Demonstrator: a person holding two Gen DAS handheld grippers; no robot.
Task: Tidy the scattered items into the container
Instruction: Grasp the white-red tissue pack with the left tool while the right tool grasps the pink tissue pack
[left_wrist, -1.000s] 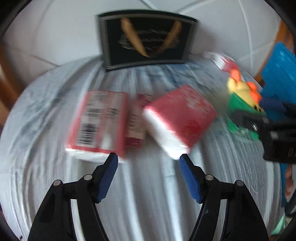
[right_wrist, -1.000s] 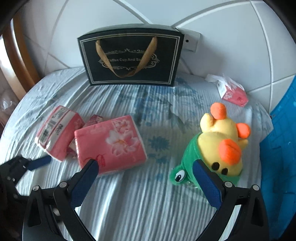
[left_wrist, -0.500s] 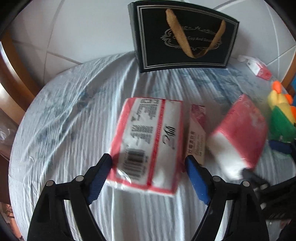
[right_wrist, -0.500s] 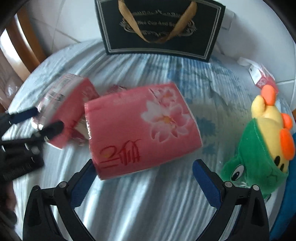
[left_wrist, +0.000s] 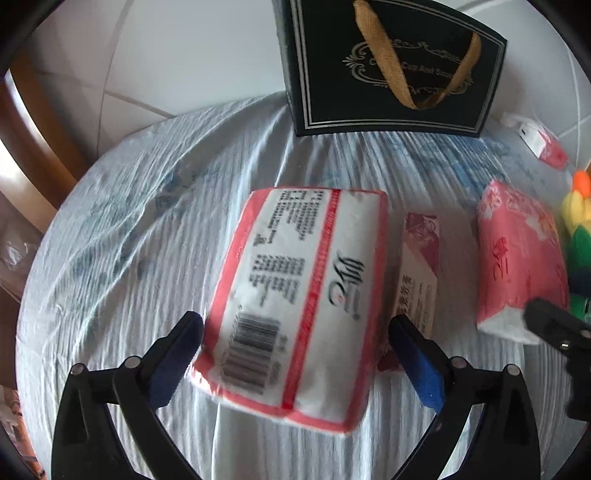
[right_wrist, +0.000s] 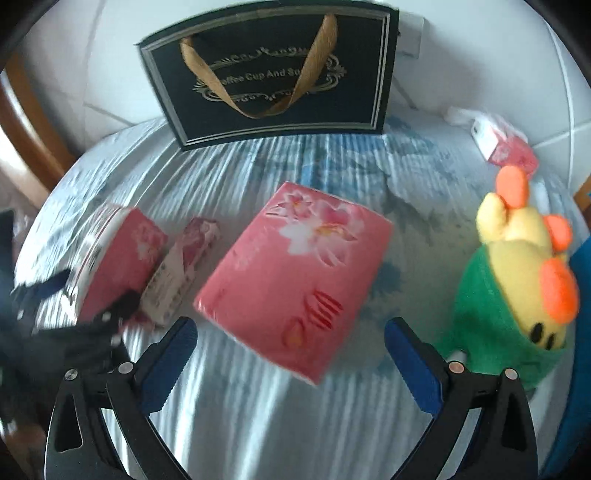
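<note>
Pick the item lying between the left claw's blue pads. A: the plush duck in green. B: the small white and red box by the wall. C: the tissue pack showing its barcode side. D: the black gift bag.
C: the left wrist view shows the barcode-side tissue pack lying between the pads of the left claw, whose jaws are opening around it.

Two large tissue packs (left_wrist: 295, 306) (right_wrist: 295, 277), two small packs (right_wrist: 181, 269) (right_wrist: 506, 147), one plush toy (right_wrist: 517, 280), one gift bag (right_wrist: 273, 74).

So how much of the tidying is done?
Nothing is in the black bag yet. The left gripper is opening around the barcode tissue pack; the right gripper hovers open over the flowered pack. The small packets and plush toy remain.
</note>
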